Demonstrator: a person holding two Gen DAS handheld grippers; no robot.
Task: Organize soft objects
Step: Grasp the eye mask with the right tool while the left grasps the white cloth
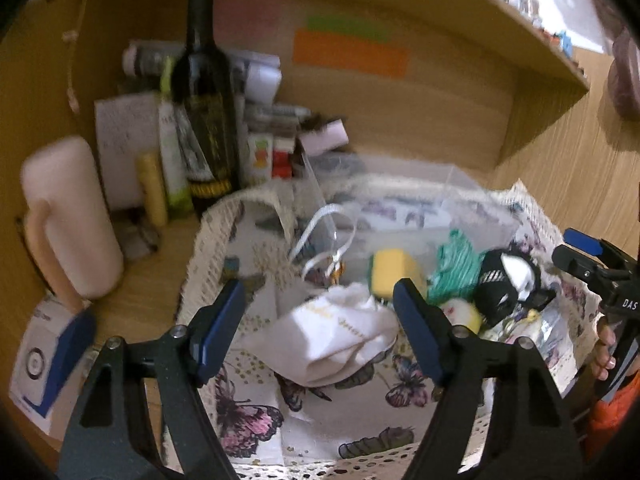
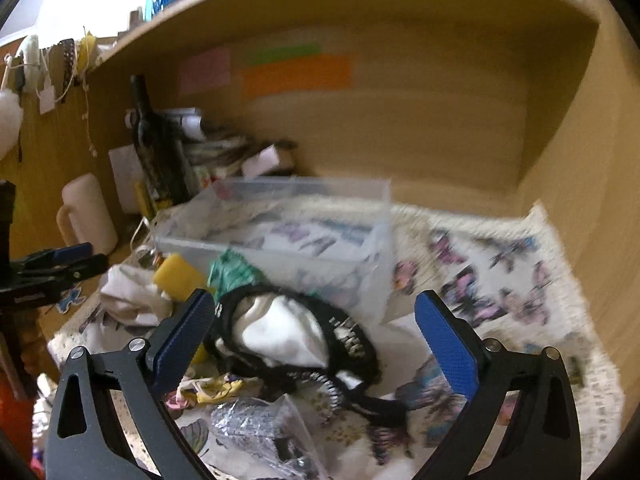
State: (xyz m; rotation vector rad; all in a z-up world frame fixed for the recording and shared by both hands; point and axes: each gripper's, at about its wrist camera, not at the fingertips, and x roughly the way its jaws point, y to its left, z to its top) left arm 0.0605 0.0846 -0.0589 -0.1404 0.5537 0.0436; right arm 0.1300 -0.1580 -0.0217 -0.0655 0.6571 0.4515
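Both grippers, left [image 1: 320,328] and right [image 2: 316,344], gape empty: a white cloth [image 1: 336,340] lies between the left fingers, a black-and-white garment [image 2: 296,340] (crumpled) between the right.

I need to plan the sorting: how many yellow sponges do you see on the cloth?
1: the yellow sponge lies beside the green yarn, before the clear box. Others may be hidden.
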